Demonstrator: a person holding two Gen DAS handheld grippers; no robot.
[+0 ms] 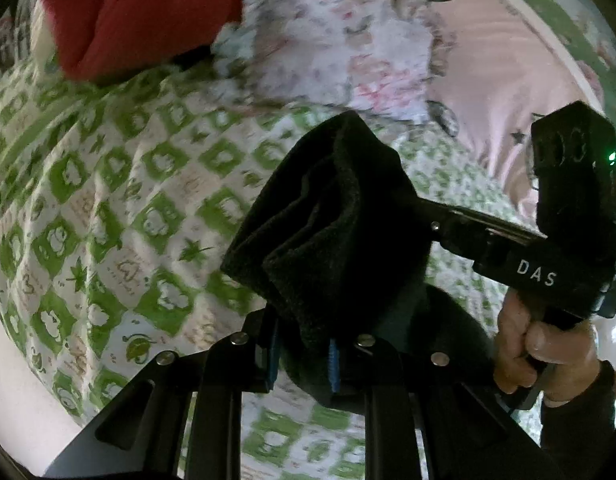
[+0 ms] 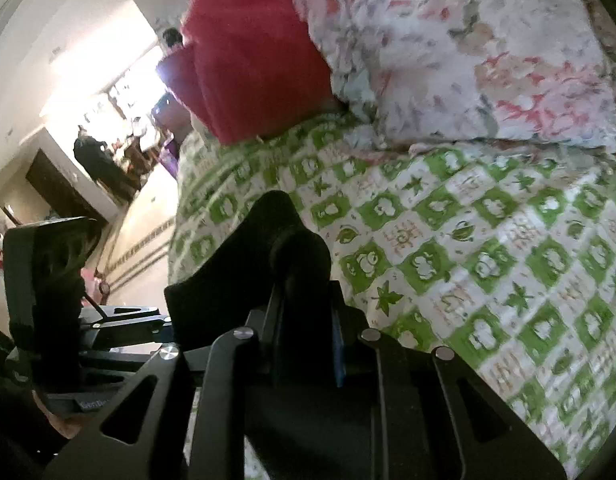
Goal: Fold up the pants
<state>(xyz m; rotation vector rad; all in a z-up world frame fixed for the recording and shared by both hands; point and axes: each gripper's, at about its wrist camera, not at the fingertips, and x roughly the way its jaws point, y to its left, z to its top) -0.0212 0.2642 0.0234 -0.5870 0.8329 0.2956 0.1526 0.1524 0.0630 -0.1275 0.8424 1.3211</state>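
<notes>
I hold the black pants (image 1: 327, 232) bunched in the air above the green-checked bedspread (image 1: 120, 208), my left gripper (image 1: 302, 364) clenched on one edge and my right gripper (image 2: 308, 344) clamped on the fold just beside it, both tilted down at the bed.

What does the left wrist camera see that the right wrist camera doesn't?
Only the left wrist view shows the person's hand gripping the right claw's handle, and a pale pink sheet. Only the right wrist view shows a bright room with a dark cabinet. Both show the black pants pinched in the left claw and right claw, above the green patterned bedspread, with a red cloth and floral cloth.
</notes>
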